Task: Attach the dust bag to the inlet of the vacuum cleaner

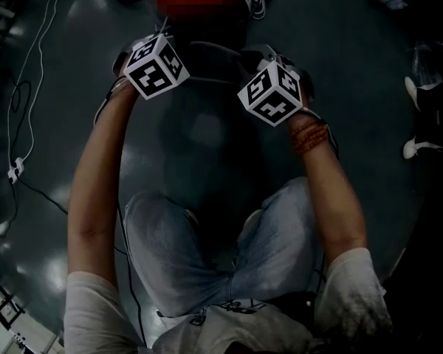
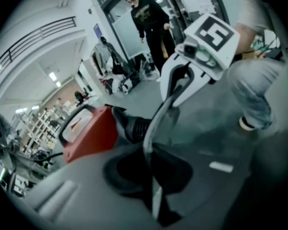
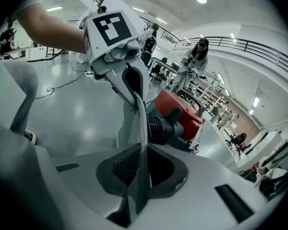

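1. My left gripper (image 2: 152,183) has its jaws closed on the thin grey fabric dust bag (image 2: 157,123). The dark pads pinch the sheet with nothing else between them.
2. My right gripper (image 3: 140,178) is clamped on another part of the same dust bag. Its jaws are almost together, with only the cloth between them.
3. The dust bag runs as a taut band from one gripper to the other. It hangs above the glossy grey floor (image 1: 354,50), beyond my knees.
4. The boxy red vacuum cleaner (image 3: 182,107) stands on the floor on the far side of the bag. Its black ribbed inlet (image 3: 159,124) points back toward me.
5. The bag's edge lies just beside the inlet, but I cannot tell whether they touch.
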`<state>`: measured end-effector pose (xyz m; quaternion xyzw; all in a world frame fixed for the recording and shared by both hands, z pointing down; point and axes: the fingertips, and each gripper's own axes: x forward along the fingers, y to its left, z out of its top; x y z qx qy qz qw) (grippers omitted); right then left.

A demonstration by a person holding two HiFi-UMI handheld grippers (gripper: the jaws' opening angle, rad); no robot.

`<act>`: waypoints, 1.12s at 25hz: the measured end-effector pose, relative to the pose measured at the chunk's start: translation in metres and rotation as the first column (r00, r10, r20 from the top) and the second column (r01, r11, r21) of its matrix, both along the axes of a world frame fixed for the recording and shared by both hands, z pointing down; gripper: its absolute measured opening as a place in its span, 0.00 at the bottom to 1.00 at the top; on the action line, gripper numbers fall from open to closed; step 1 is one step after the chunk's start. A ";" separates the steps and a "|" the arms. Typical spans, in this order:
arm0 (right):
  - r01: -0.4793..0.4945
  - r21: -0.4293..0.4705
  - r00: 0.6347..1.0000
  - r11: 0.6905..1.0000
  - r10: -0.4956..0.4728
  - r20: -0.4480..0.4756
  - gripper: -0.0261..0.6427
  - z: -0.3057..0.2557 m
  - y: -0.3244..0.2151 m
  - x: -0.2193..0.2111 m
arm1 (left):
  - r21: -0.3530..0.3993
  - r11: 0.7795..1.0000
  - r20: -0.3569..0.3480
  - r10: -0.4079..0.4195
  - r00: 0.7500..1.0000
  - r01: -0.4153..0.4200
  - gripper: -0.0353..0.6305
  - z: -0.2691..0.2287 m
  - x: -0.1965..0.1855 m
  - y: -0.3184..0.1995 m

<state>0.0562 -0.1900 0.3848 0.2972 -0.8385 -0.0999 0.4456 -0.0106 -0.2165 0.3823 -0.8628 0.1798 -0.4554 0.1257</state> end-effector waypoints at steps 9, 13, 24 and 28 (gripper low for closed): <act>0.003 0.027 0.999 1.000 -0.002 -0.054 0.08 -0.004 -0.021 -0.004 | -0.025 1.000 -0.034 -0.015 0.999 0.014 0.09 0.010 -0.006 -0.002; -0.002 0.003 1.000 1.000 0.002 -0.030 0.08 0.008 -0.016 -0.001 | 0.052 0.999 -0.001 0.005 1.000 -0.005 0.08 -0.001 -0.002 -0.007; -0.024 0.075 0.999 0.997 0.027 -0.045 0.08 -0.005 -0.030 -0.002 | 0.012 1.000 -0.037 -0.016 0.999 0.017 0.09 0.011 -0.002 -0.009; -0.046 0.066 0.999 0.997 0.046 -0.007 0.08 -0.001 -0.029 0.000 | 0.029 0.999 -0.070 -0.033 0.997 0.035 0.10 0.005 -0.002 -0.009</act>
